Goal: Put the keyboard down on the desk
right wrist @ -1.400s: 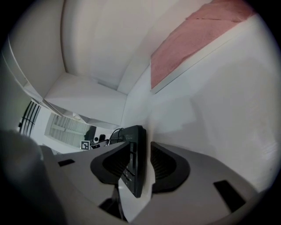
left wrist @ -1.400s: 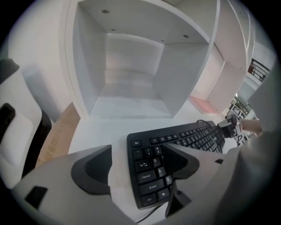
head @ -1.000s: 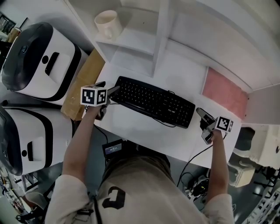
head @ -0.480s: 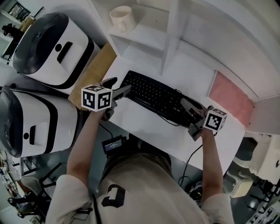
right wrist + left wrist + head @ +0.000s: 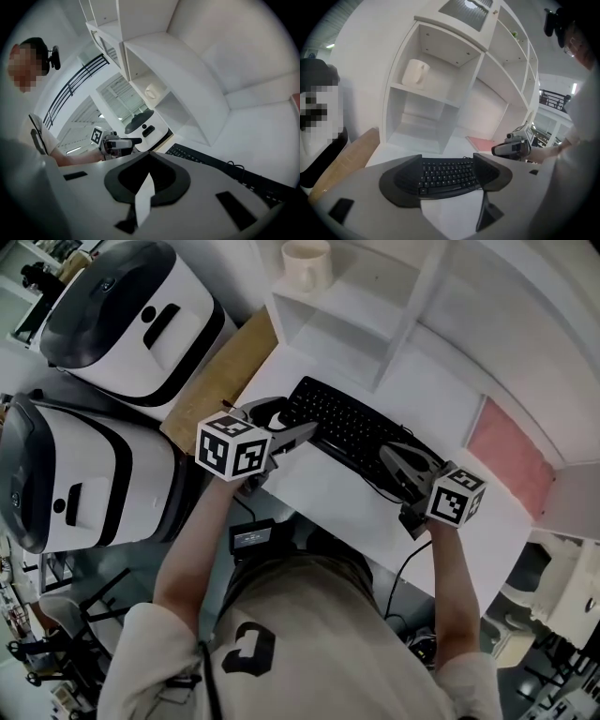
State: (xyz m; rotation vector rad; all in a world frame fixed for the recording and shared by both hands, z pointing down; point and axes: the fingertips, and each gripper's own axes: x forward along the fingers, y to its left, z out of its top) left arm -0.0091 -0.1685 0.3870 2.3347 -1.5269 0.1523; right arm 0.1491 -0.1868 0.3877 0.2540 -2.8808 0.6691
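The black keyboard (image 5: 361, 432) lies flat on the white desk (image 5: 309, 488), with neither gripper touching it. My left gripper (image 5: 298, 415) hovers at its left end, jaws open. In the left gripper view the left gripper (image 5: 447, 161) frames the keyboard (image 5: 445, 174) with nothing between the pads. My right gripper (image 5: 386, 454) hangs over the keyboard's right end. Its jaws have just been closing and now stand shut on nothing, as the right gripper view shows: right gripper (image 5: 147, 165), keyboard (image 5: 187, 153) beyond it.
A white shelf unit (image 5: 375, 324) stands behind the desk with a cream mug (image 5: 305, 263) in it. A pink pad (image 5: 511, 451) lies at the right. Two white-and-black machines (image 5: 141, 310) and a brown board (image 5: 225, 371) stand left of the desk.
Both grippers have risen and drawn in over the keyboard's ends. The right gripper's jaws have closed. The keyboard has stayed flat on the desk.
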